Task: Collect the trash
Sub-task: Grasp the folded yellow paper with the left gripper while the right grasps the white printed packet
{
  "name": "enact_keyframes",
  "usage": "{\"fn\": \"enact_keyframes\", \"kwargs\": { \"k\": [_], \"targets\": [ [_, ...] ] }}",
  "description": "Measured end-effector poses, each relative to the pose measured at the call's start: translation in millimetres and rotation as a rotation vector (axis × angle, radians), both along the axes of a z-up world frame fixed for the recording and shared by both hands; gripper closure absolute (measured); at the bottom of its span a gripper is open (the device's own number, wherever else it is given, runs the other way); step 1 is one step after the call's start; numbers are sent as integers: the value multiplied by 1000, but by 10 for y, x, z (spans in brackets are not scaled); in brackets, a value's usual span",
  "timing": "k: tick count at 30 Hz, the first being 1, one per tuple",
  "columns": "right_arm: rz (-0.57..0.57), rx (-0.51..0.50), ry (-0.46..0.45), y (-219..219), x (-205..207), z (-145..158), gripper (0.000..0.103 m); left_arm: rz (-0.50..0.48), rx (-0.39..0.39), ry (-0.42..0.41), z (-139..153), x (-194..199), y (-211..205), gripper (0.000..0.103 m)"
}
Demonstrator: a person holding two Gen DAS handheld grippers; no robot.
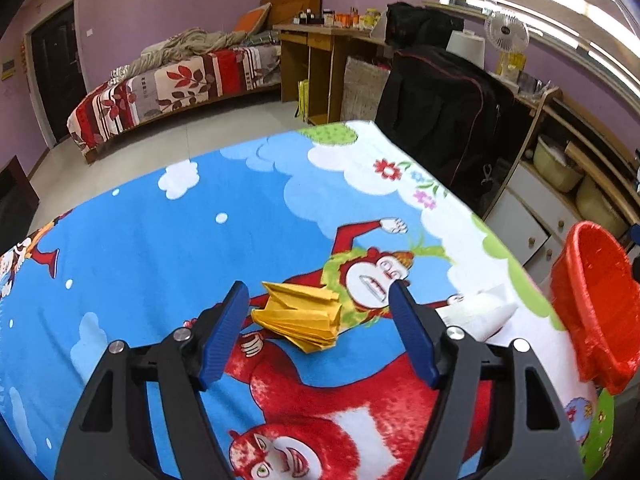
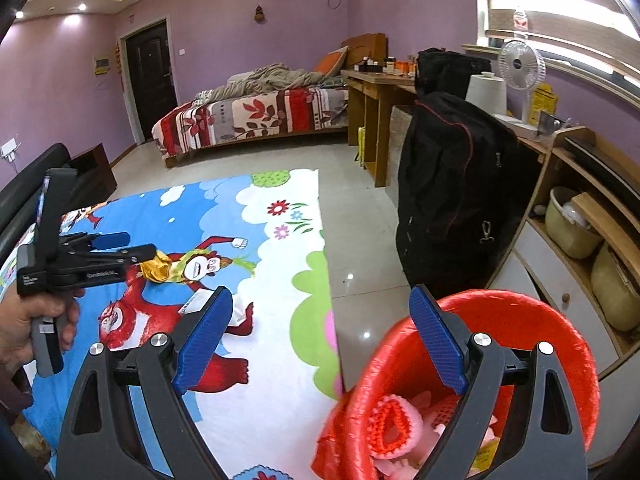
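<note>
Left gripper (image 1: 318,292) over crumpled yellow paper (image 1: 298,318)
Both jaws apart, empty; right gripper (image 2: 322,306) above red-lined bin (image 2: 552,320) at cartoon cloth's (image 1: 160,260) edge.

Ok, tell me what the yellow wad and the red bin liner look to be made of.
Yellow wad: looks like paper, matte, folded into sharp pleats and creases. Red bin liner: seems thin plastic film, glossy, wrinkled and draped over the rim; the bin beneath is hidden, so its material is unclear.

Creased yellow paper (image 1: 298,316) on matt printed cloth (image 1: 160,264); perhaps woven red plastic bin (image 2: 520,312).
</note>
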State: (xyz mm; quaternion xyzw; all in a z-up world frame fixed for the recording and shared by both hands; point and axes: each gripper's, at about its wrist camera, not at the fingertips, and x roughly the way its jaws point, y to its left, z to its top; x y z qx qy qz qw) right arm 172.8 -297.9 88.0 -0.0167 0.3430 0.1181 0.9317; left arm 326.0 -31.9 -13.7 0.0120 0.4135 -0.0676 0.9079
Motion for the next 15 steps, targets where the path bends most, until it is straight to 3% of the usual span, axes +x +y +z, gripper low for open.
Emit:
{"fn": "enact_keyframes", "kwargs": {
  "k": [9,15],
  "targets": [
    [34,-4,33,205,84,-111,19,-2,50,68,-277,188,23,29],
    [54,-15,56,343,141,-190,19,1,59,111,-423,255,63,33]
  ]
}}
